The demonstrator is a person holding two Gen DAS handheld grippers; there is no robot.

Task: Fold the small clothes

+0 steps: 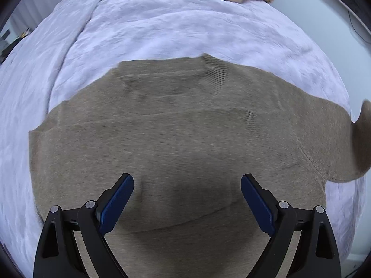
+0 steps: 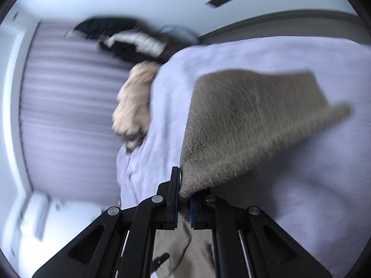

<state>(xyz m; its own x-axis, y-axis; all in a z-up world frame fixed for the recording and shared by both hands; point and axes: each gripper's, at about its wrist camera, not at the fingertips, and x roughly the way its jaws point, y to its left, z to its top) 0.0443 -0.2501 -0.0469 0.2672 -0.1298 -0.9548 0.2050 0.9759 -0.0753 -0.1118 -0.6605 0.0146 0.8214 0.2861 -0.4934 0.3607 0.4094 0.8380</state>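
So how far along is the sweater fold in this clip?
Early. Done: the taupe sweater lies spread on the lavender blanket, one sleeve apparently folded across its body. In hand: the right tool is shut on a sweater edge and holds it off the bed; the left tool hovers open above the body. Left: landing this fold, then the remaining folds.

The left black two-finger gripper with blue pads (image 1: pixel 187 180) hovers with jaws spread wide — the right black gripper (image 2: pixel 184 199) is clamped on the taupe knitted sweater (image 2: pixel 243 125).
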